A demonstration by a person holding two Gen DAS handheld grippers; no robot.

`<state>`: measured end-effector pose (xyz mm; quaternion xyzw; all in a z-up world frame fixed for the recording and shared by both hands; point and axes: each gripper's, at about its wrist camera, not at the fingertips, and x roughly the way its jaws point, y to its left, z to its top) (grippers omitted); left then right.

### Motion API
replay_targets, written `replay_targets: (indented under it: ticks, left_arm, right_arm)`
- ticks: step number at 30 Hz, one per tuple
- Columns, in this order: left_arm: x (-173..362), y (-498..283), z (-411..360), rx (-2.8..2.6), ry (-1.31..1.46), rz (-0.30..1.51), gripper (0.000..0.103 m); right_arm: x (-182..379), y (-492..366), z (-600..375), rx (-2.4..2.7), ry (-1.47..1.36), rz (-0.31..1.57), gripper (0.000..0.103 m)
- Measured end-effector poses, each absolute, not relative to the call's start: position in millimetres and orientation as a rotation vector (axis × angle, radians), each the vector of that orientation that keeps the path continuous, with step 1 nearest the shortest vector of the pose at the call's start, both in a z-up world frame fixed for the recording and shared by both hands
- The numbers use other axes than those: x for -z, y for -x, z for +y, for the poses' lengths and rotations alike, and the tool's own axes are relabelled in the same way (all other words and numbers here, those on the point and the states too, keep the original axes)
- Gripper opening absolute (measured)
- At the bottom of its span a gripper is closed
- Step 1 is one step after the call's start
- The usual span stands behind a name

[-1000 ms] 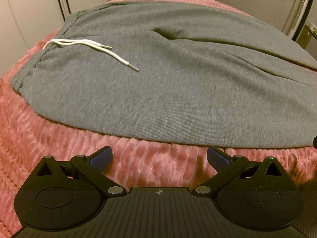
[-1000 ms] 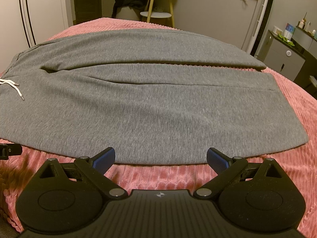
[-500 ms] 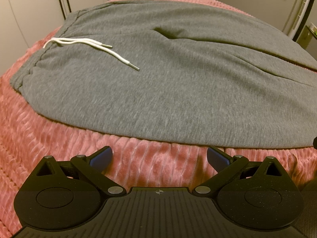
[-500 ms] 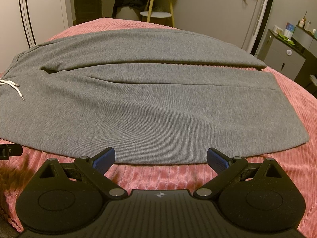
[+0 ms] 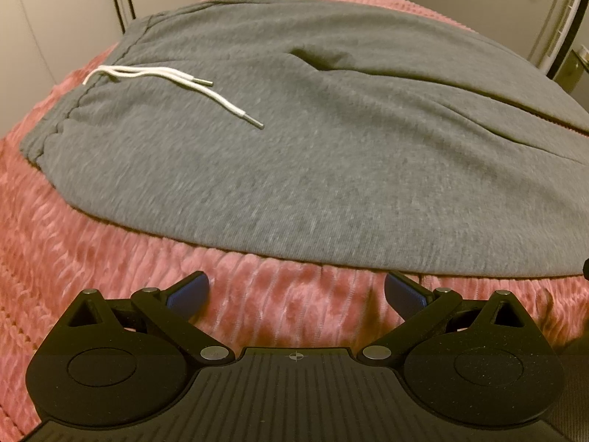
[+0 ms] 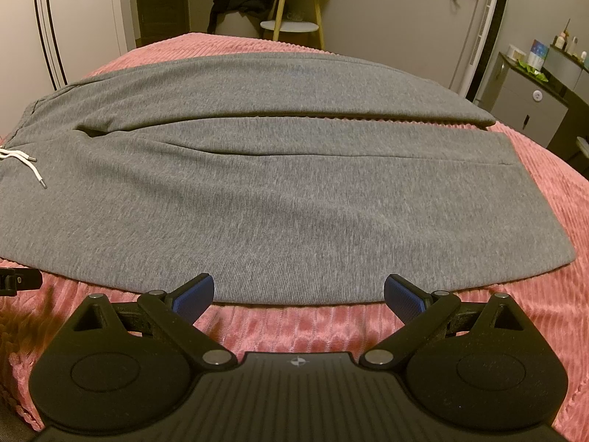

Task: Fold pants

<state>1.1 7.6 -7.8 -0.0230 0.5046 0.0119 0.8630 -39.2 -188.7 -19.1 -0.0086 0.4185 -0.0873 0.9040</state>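
Grey pants (image 6: 279, 199) lie spread flat on a bed covered by a pink ribbed blanket (image 6: 545, 316), waistband to the left, legs running right. A white drawstring (image 5: 176, 88) rests on the fabric near the waistband. The left gripper (image 5: 296, 291) hovers over the blanket just short of the pants' near edge, jaws spread and empty. The right gripper (image 6: 299, 293) is likewise spread, its fingertips seemingly at the near hem.
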Motion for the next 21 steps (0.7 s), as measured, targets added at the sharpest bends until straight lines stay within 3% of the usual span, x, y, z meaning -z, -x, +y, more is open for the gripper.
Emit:
replay_targets:
  ticks: [21]
  left_arm:
    - [6.7,-4.0,11.6,-0.031,0.060,1.069,0.103]
  right_arm:
    - [19.0,38.9,-187.1,0.179,0.007,0.867,0.099]
